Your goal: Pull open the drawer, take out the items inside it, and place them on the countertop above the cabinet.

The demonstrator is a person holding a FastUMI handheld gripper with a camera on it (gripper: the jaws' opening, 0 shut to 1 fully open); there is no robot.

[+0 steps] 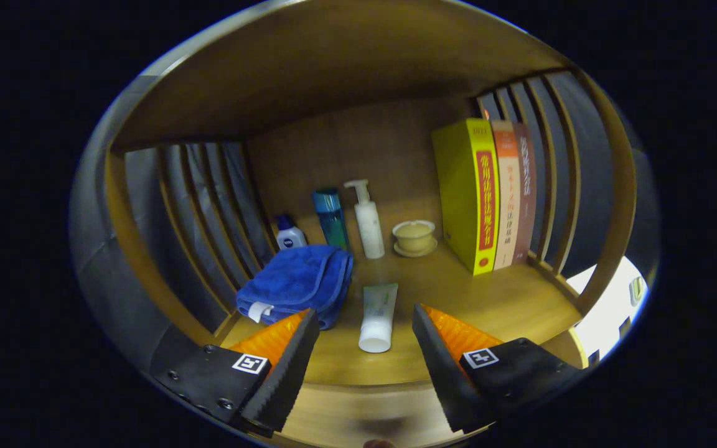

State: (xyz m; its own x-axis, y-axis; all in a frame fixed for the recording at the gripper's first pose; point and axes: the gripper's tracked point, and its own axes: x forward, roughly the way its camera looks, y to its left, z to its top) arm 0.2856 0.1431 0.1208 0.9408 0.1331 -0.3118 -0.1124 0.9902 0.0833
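Observation:
My gripper (pixel 365 326) stands open in front of a wooden shelf compartment, its fingers (pixel 287 361) spread wide. A white tube with a green label (pixel 378 317) lies on the wooden countertop (pixel 495 298) between and just ahead of the fingertips, cap toward me, touching neither finger. A folded blue towel (pixel 299 280) rests just beyond the left finger. Nothing is held.
At the back stand a small blue-capped bottle (pixel 289 235), a teal bottle (pixel 331 218), a white pump bottle (pixel 368 221) and a beige lidded cup on a saucer (pixel 414 238). Three upright books (pixel 489 193) lean at the right. Slatted sides and a wooden top enclose the space.

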